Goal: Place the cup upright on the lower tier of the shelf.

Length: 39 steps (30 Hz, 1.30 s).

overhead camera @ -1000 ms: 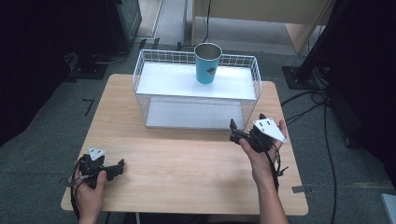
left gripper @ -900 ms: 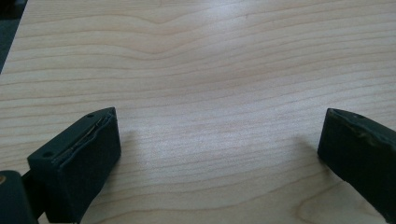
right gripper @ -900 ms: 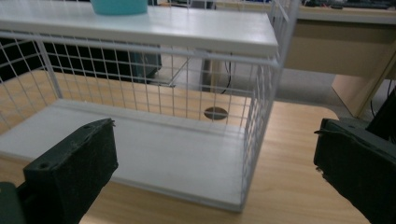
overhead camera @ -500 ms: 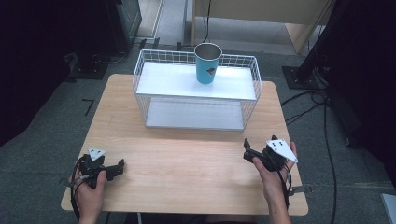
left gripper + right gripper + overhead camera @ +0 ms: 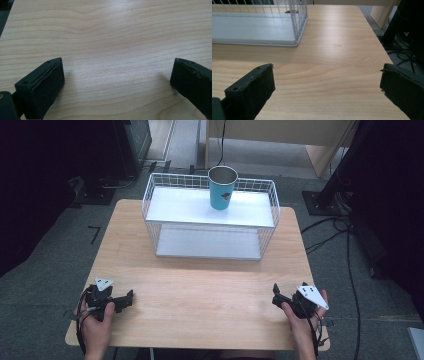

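Note:
A teal paper cup (image 5: 222, 187) stands upright on the top shelf of a white wire rack (image 5: 150, 200) at the back of the wooden table (image 5: 210, 280). My left gripper (image 5: 127, 298) rests low at the front left of the table, held by a hand, jaws pointing right. In its own view the left gripper (image 5: 116, 75) is open over bare wood. My right gripper (image 5: 276, 296) sits at the front right, far from the rack. Its own view shows the right gripper (image 5: 327, 80) open with nothing between the jaws.
The rack's lower shelf (image 5: 254, 27) and wire corner (image 5: 299, 17) lie ahead and left of the right gripper. The table's right edge (image 5: 384, 50) drops to a floor with cables (image 5: 345, 235). Dark equipment stands around the table.
The right gripper has pulled back from near the rack's front right corner to the table's front right edge. The left gripper and the cup have stayed put.

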Each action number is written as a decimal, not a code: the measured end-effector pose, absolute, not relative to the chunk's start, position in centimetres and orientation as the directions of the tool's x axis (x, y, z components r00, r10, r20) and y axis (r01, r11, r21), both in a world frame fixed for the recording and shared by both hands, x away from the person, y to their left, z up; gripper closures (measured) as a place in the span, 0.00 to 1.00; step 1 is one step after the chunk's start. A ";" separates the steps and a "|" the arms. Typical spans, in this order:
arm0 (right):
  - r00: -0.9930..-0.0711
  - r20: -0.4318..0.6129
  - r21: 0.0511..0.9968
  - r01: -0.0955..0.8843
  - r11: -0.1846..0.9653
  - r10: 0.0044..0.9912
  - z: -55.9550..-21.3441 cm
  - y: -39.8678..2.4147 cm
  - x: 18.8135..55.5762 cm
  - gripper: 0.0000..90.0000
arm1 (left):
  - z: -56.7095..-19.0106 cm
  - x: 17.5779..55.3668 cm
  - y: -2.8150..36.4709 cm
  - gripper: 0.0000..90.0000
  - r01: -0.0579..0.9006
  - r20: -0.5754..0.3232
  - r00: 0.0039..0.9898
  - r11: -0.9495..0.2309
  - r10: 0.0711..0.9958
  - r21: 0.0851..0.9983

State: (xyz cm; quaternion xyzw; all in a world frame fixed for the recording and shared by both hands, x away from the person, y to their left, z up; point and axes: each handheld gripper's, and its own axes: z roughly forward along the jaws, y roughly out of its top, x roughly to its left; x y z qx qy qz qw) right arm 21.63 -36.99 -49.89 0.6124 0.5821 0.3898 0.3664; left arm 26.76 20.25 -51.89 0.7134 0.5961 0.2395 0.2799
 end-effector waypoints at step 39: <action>0.033 -0.012 0.731 0.683 -0.014 0.999 -52.6 -42.5 19.4 0.05 | -51.9 26.8 20.2 0.00 0.716 0.008 0.174 -0.132 0.985 0.685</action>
